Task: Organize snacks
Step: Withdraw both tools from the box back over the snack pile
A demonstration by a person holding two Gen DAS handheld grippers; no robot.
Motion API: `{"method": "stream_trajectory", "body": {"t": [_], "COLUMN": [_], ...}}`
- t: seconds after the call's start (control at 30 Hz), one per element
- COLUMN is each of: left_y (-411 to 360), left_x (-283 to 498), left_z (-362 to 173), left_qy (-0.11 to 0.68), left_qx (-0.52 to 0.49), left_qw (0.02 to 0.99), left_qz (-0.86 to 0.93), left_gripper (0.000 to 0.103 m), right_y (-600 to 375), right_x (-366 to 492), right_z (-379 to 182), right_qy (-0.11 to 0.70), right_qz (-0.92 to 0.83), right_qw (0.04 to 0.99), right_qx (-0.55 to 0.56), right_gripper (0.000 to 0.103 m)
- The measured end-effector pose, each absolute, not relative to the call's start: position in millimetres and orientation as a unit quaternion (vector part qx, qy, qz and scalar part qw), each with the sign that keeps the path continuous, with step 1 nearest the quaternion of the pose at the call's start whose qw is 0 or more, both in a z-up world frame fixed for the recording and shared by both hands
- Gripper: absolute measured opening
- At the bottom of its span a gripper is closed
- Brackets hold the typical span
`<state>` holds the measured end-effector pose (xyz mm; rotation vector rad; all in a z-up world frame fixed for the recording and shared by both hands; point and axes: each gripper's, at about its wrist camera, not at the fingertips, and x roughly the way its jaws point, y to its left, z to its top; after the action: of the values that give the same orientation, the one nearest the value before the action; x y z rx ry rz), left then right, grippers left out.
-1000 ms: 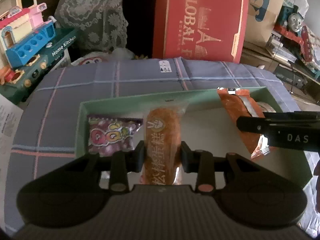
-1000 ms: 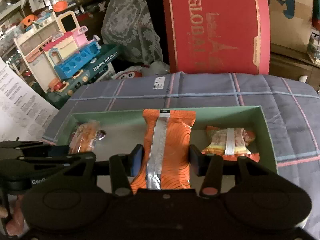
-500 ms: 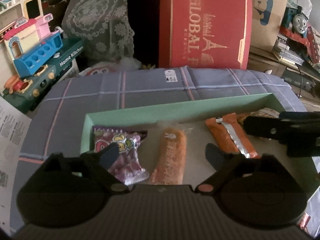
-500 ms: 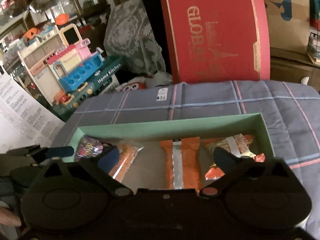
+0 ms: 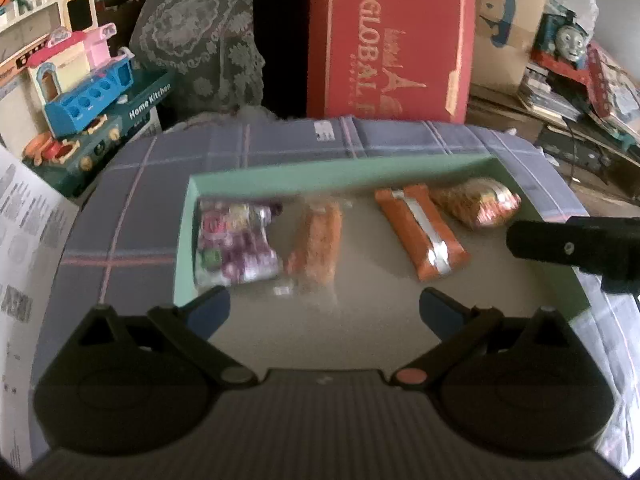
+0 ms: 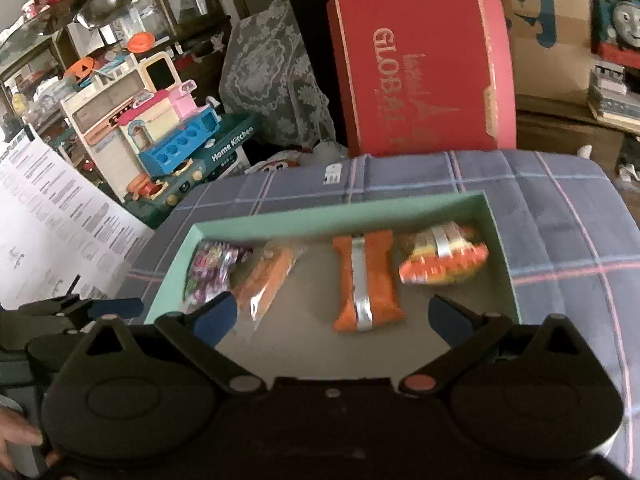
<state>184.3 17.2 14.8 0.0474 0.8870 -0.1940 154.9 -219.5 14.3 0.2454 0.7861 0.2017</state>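
A shallow green box (image 5: 320, 178) (image 6: 340, 210) lies on a plaid cloth. Four snack packs lie side by side in it: a purple candy bag (image 5: 234, 246) (image 6: 210, 266), a clear-wrapped orange cake stick (image 5: 318, 246) (image 6: 266, 280), an orange pack with a silver seam (image 5: 420, 234) (image 6: 366, 282), and a yellow-orange pack (image 5: 478, 202) (image 6: 444, 258). My left gripper (image 5: 324, 312) is open and empty, above the box's near part. My right gripper (image 6: 332, 320) is open and empty, pulled back over the box's near edge. It shows at the right of the left wrist view (image 5: 576, 244).
A red "GLOBAL" box (image 5: 390, 40) (image 6: 424, 68) stands behind the plaid cloth (image 5: 140, 200) (image 6: 560, 200). A toy kitchen set (image 5: 88, 100) (image 6: 168, 140) sits at the left, printed paper (image 6: 52, 224) beside it. Cardboard boxes and a toy train (image 5: 568, 40) are at the right.
Both grippers opened, releasing the cake stick (left) and the orange silver-seam pack (right) into the box, then rose and drew back. The packs now lie free.
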Motion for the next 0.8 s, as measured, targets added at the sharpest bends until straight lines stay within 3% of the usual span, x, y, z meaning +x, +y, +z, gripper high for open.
{"method": "stream_trajectory", "body": {"t": [0.43, 0.73, 0.8], "left_y": [24, 21, 22], "left_x": [81, 59, 55], "left_z": [-17, -24, -25], "left_qy": [0.477, 0.496, 0.498], "left_qx": [0.015, -0.006, -0.009], "left_qw": [0.872, 0.864, 0.864], "left_qz": [-0.107, -0.087, -0.08], "left_gripper": [0.103, 0.103, 0.103], "right_y": [-245, -257, -258], "right_x": [66, 29, 21], "right_z": [-12, -40, -43], "right_qy": [0.415, 0.434, 0.43], "right_qz": [0.084, 0.072, 0.074], "right_qw": [0.896, 0.883, 0.885], "right_qx": [0.13, 0.162, 0.162], "right_gripper": [0.103, 0.103, 0.097]}}
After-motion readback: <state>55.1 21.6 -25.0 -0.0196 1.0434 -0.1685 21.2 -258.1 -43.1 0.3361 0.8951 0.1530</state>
